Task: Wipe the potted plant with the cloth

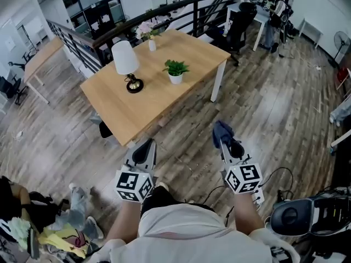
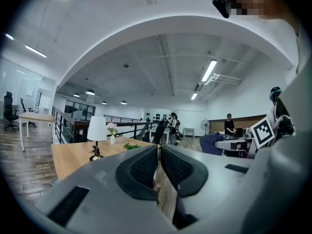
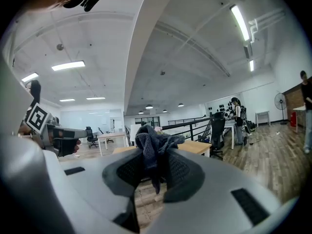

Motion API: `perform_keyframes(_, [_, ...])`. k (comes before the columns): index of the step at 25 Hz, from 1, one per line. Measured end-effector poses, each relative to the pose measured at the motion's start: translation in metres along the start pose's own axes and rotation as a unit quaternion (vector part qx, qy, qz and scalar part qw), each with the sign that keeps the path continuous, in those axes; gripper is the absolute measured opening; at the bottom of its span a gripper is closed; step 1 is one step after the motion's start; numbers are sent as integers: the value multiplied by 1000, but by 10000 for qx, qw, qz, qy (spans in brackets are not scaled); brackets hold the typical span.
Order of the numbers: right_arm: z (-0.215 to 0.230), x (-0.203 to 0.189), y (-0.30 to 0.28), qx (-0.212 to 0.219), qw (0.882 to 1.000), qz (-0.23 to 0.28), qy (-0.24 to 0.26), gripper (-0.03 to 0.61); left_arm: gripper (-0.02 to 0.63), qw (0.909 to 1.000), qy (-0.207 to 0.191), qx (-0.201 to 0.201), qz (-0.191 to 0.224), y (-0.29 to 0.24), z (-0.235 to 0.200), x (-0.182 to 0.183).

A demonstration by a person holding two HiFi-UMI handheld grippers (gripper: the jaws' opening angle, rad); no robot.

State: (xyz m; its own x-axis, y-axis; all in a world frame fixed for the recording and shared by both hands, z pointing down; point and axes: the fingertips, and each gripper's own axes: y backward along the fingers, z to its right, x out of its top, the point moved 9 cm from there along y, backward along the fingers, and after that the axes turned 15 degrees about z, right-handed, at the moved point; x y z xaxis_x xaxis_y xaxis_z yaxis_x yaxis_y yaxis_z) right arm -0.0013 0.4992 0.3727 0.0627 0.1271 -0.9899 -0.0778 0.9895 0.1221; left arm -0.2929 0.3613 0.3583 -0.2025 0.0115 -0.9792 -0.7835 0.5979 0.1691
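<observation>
A small green potted plant (image 1: 175,71) in a white pot stands near the right end of a light wooden table (image 1: 123,106), well ahead of both grippers. The plant's leaves (image 2: 130,146) show low in the left gripper view. My right gripper (image 1: 222,137) is shut on a dark blue cloth (image 1: 221,130), which bunches up above the jaws (image 3: 155,146). My left gripper (image 1: 143,151) is shut with nothing between its pads. Both grippers hang over the floor in front of the table, short of its near edge.
On the table also stand a white-shaded lamp (image 1: 126,62) and a small vase with pink flowers (image 1: 149,37). A black railing (image 1: 164,12) runs behind the table. People and desks (image 1: 269,7) are at the far right. Clothes lie on the floor (image 1: 49,229) at my left.
</observation>
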Motion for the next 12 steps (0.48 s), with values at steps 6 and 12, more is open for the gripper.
perform_keyframes(6, [20, -9, -16, -58, 9999, -52, -80, 137, 28, 9999, 111, -46, -95, -31, -9, -13])
perform_keyframes(12, [43, -14, -61, -202, 9996, -208, -19, 138, 29, 9994, 258, -195, -146, -84, -32, -26])
